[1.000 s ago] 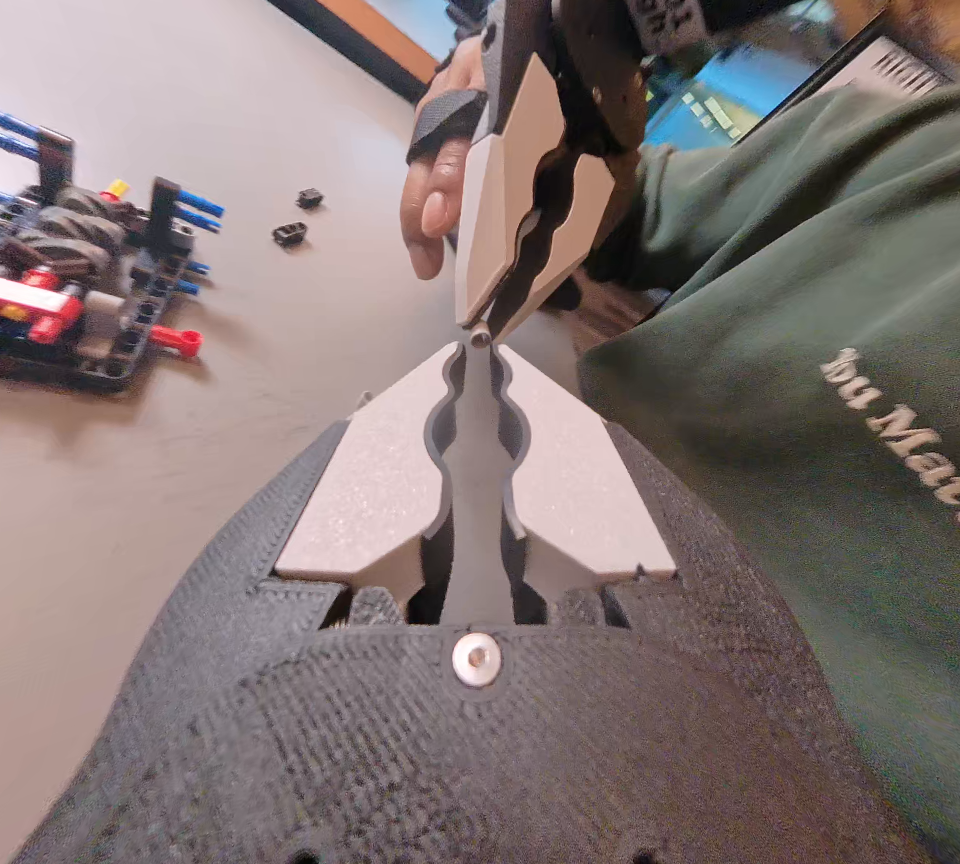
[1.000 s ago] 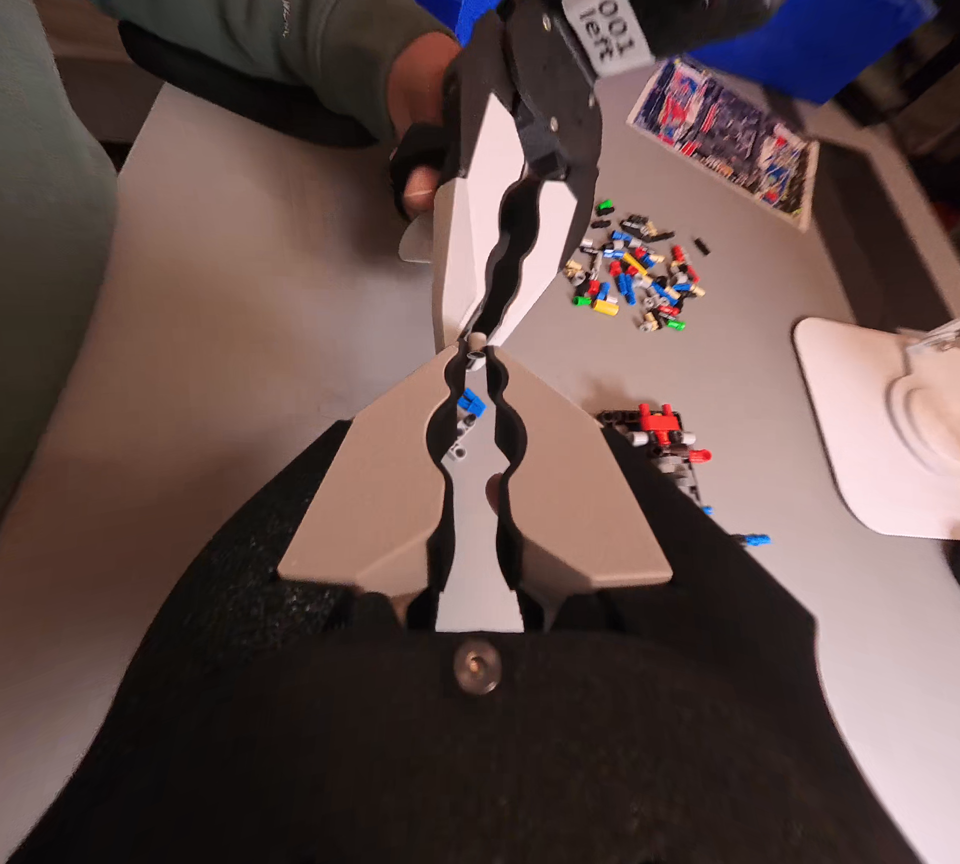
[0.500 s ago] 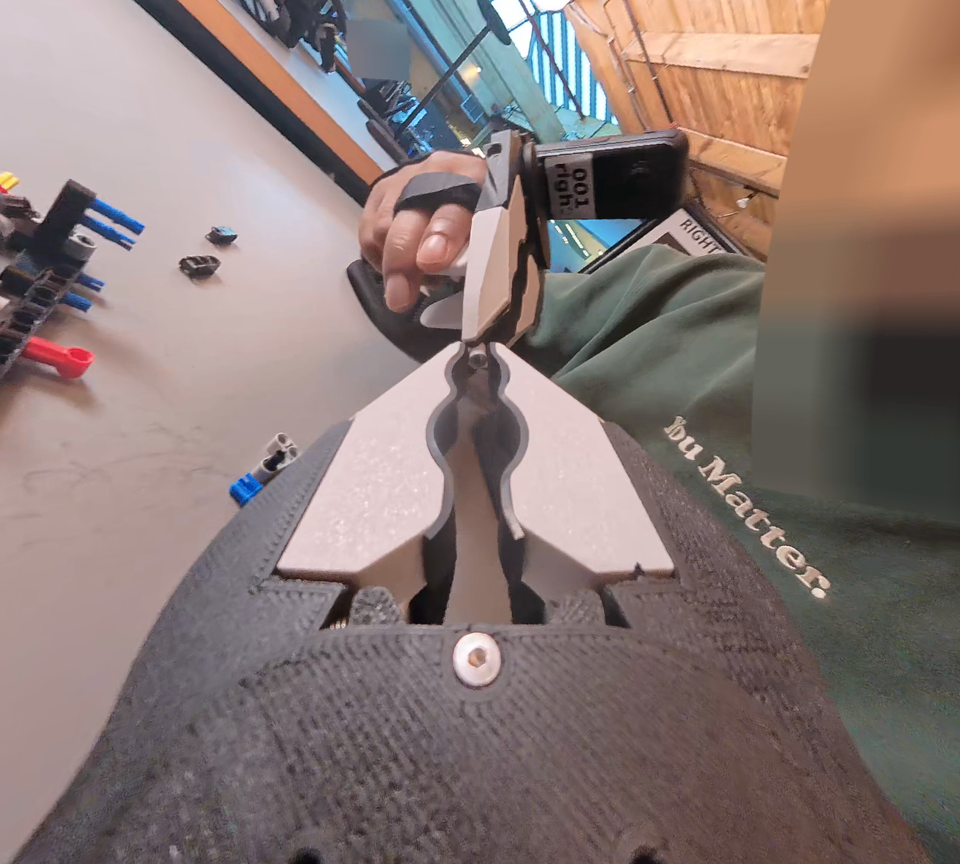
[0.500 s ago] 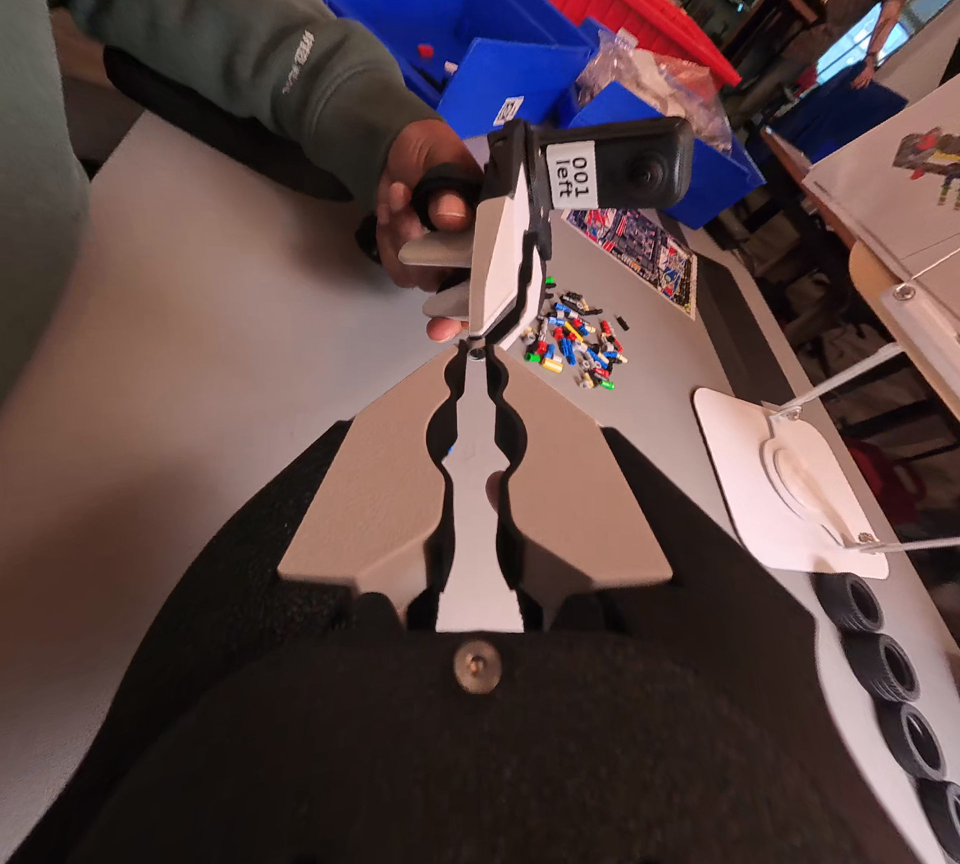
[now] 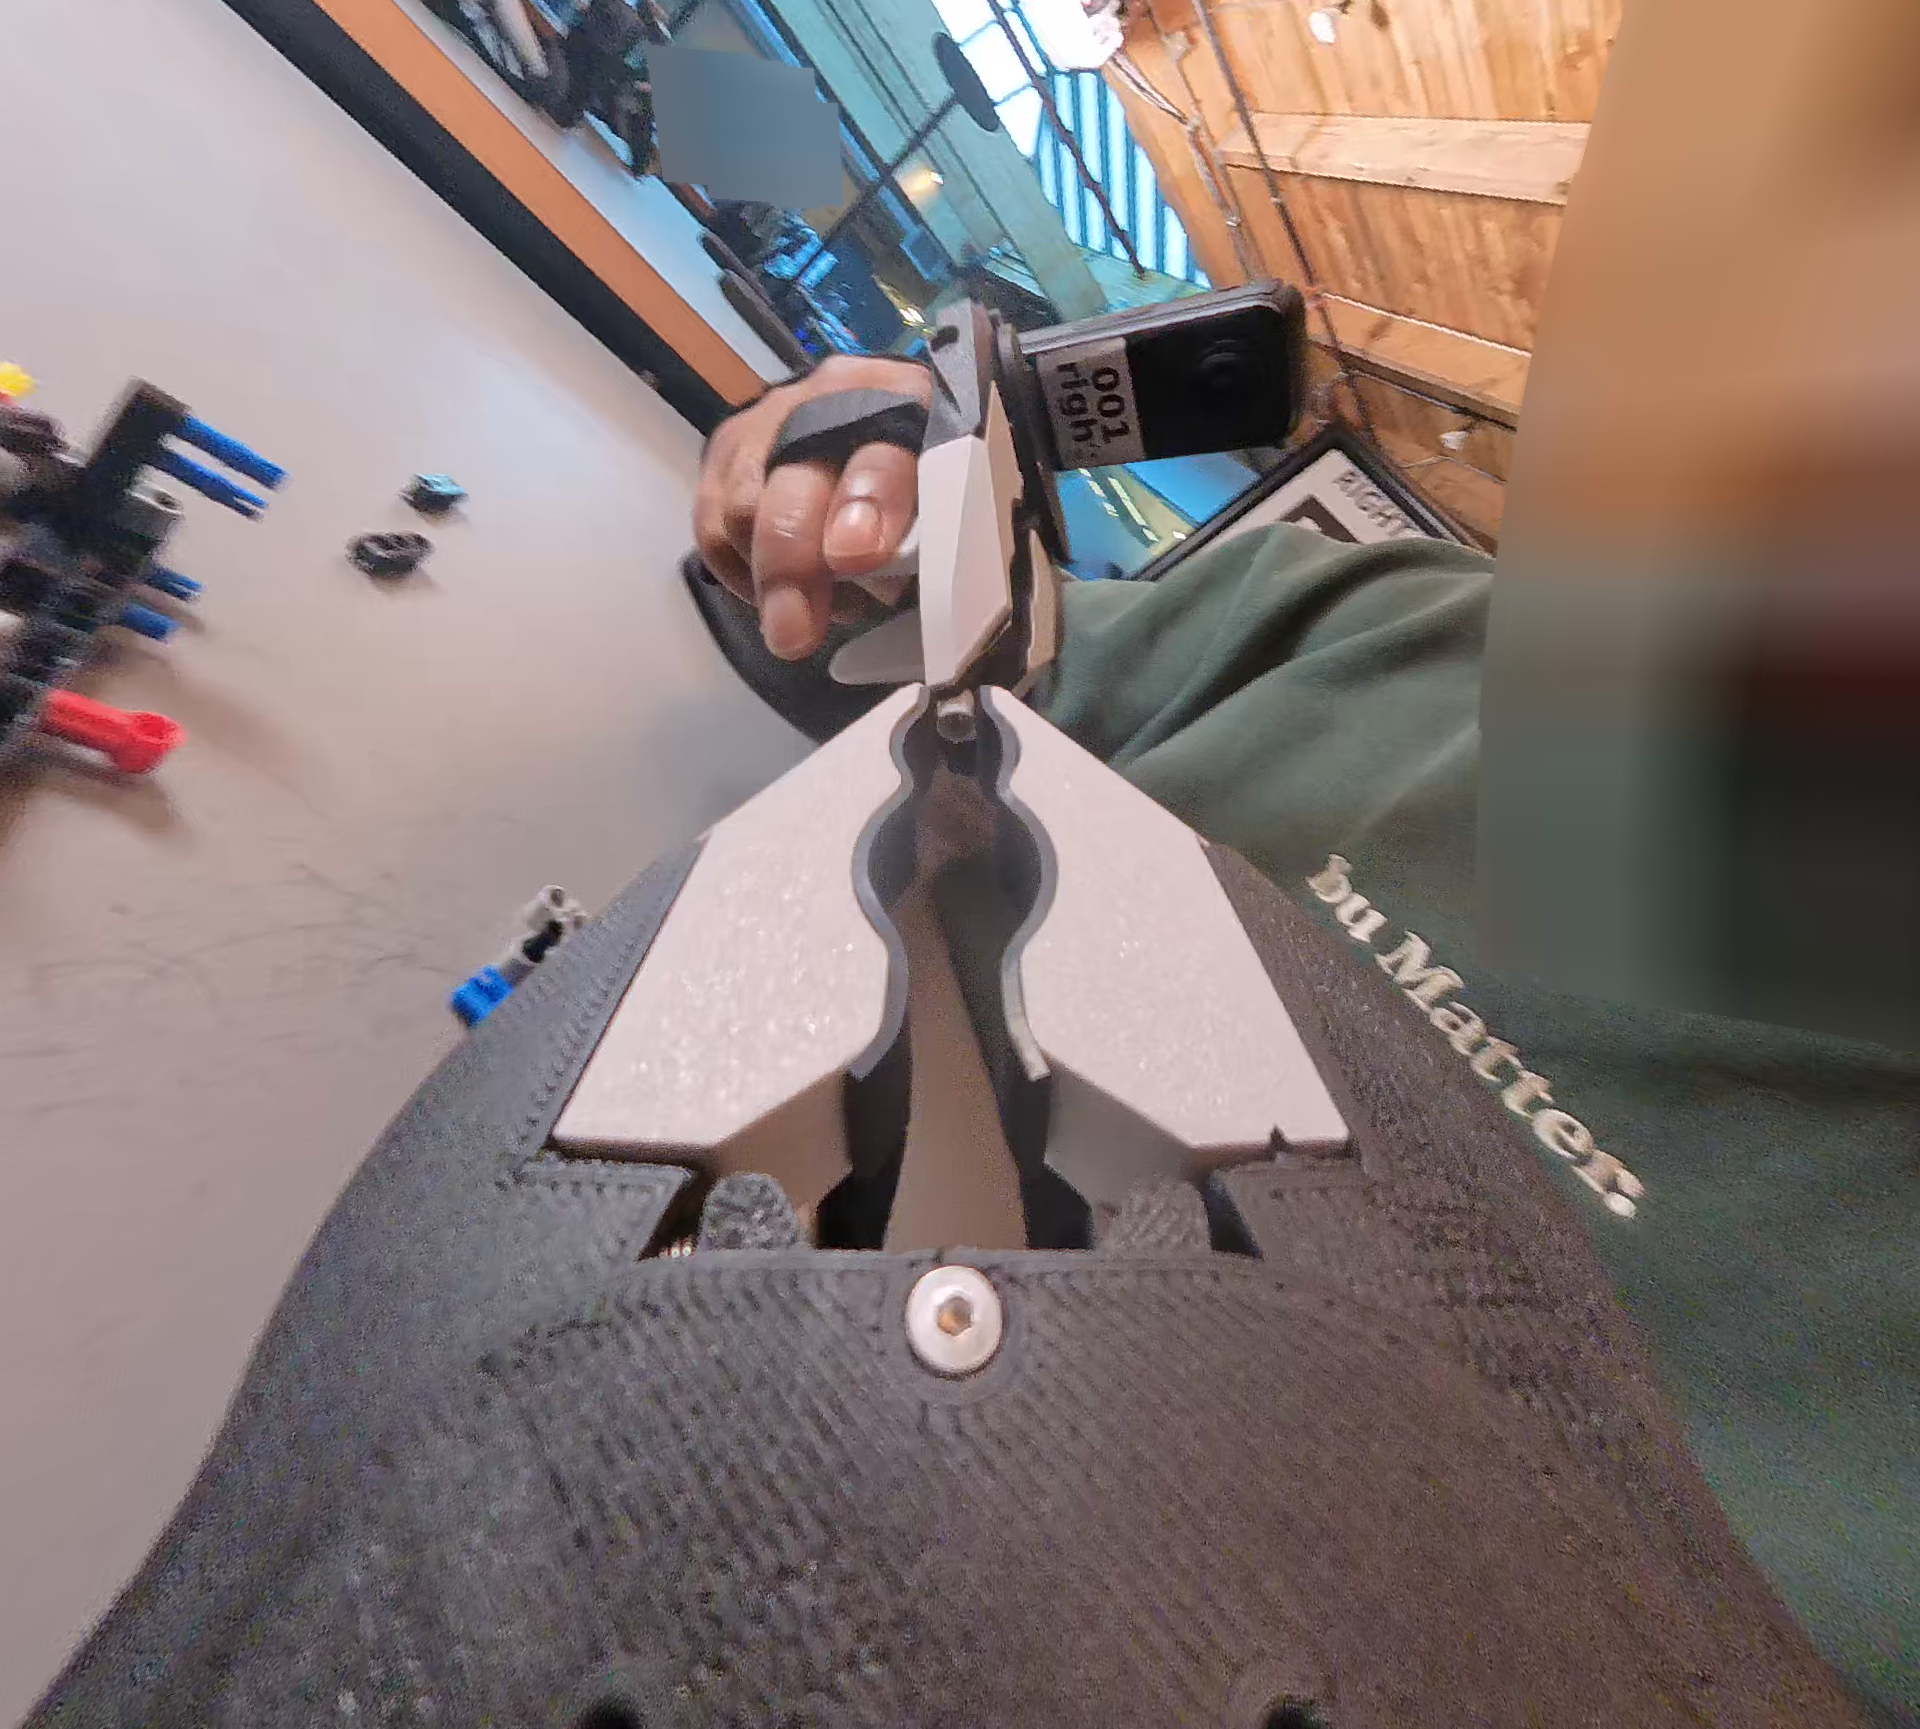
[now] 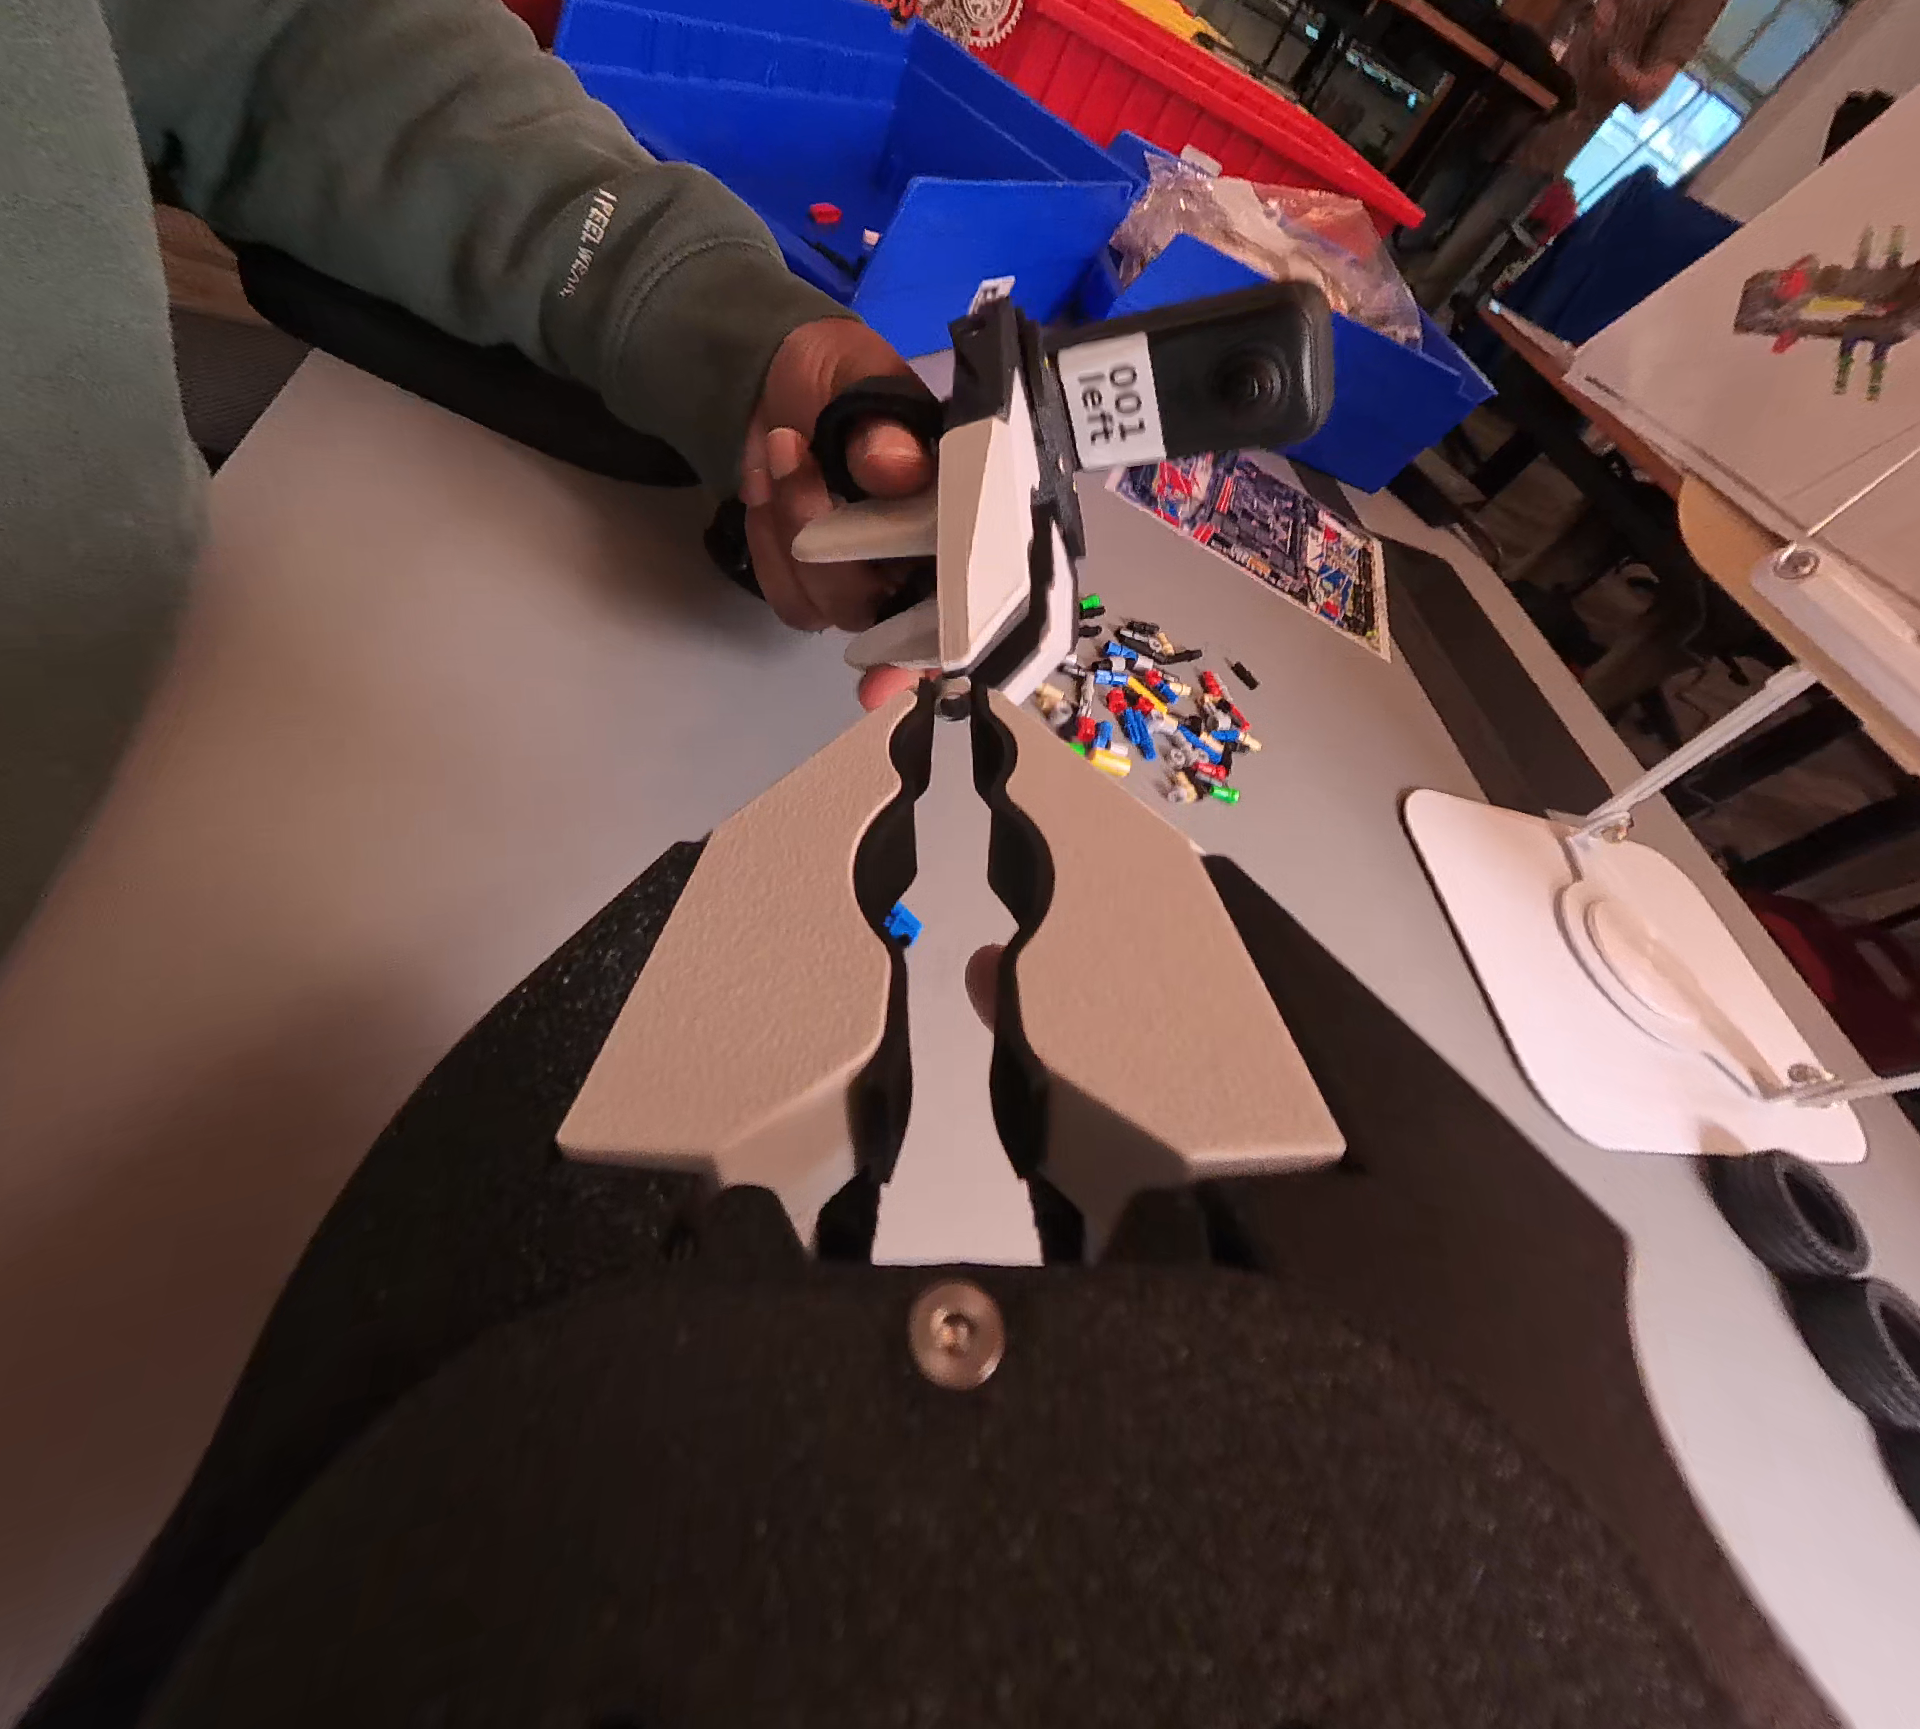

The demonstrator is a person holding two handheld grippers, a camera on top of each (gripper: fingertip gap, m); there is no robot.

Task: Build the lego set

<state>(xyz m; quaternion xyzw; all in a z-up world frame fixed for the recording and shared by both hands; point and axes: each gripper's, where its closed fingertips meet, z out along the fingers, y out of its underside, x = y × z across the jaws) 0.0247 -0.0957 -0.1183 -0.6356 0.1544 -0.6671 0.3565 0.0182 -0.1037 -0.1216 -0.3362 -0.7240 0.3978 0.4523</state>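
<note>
My left gripper and my right gripper meet tip to tip above the table. A small grey Lego pin sits between the tips, and both pairs of jaws are nearly shut around it; it also shows in the right wrist view. Each view shows the other gripper edge-on: the right gripper in the left wrist view, the left gripper in the right wrist view. The part-built black model with blue pins lies at the far left, with a red pin sticking out.
A blue-and-grey pin and two black pieces lie on the table. A pile of loose pieces, a booklet, a white stand base, black tyres and blue bins stand to the right. Both grippers' tips are close together, under 4 cm apart. Both grippers' tips are roughly 15 centimetres from the part-built black model.
Both grippers have tilted up from the table and turned, so each now sees the other edge-on. Their tips have stayed together on the grey pin.
</note>
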